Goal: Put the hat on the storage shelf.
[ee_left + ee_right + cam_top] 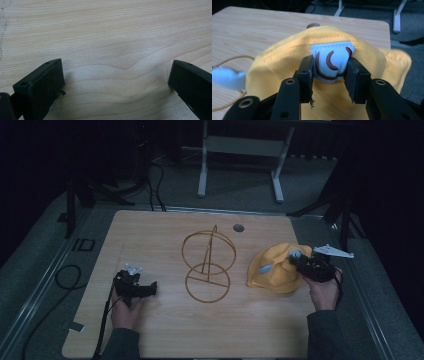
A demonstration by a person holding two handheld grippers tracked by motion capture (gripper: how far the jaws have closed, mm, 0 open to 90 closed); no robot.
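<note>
Right tool [330, 72] flanking a light-blue ear patch [331, 62] of yellow hat [287, 62], both jaws against it; wooden counter [257, 27] behind.

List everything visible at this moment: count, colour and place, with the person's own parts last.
hat: one, yellow with light-blue ears, right side of table
ear patch: one, light blue with brown curves, on the hat between the right tool's jaws
wire stand: one, tan, two rings on a post, table centre
table: one, light wood
grommet: one, grey, far edge of table
white frame: one, on the floor beyond the table
left tool: one, black, jaws apart over bare wood, left side
right tool: one, black, at the hat, jaws flanking the patch
hands: two, holding the tools, dark sleeves
</note>
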